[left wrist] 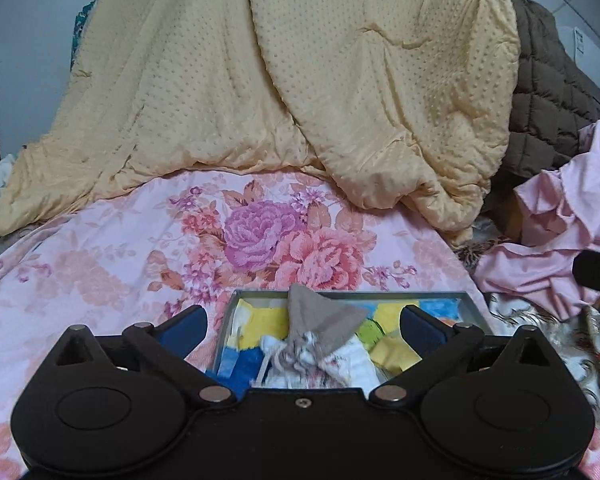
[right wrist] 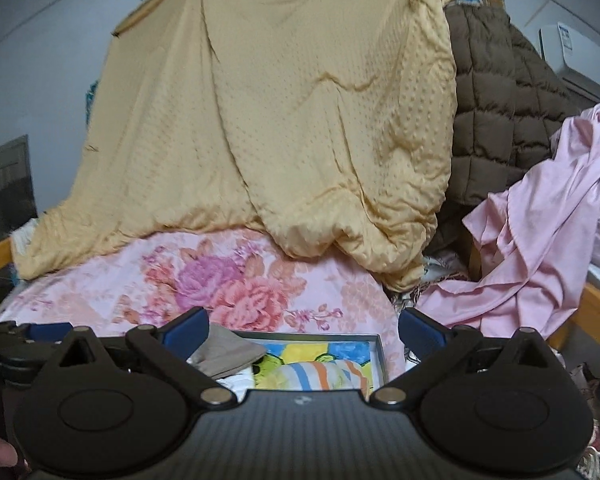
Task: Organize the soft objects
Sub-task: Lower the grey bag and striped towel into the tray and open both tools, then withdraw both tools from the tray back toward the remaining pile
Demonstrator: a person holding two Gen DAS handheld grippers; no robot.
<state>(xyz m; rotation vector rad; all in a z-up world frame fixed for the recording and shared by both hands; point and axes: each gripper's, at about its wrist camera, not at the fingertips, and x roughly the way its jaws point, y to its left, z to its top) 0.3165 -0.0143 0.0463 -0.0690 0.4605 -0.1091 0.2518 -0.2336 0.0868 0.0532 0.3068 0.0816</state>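
Grey-rimmed storage box (left wrist: 474, 305) on the near floral bedsheet (left wrist: 100, 248), serving as the collecting place for small soft items. A grey sock (left wrist: 324, 320) lies on top of the white and yellow cloths inside. Left gripper (left wrist: 303, 322) and right gripper (right wrist: 303, 326) hover level over the box, fingers spread wide, neither grasping anything. Yellow dotted quilt (left wrist: 340, 80) is heaped far behind.
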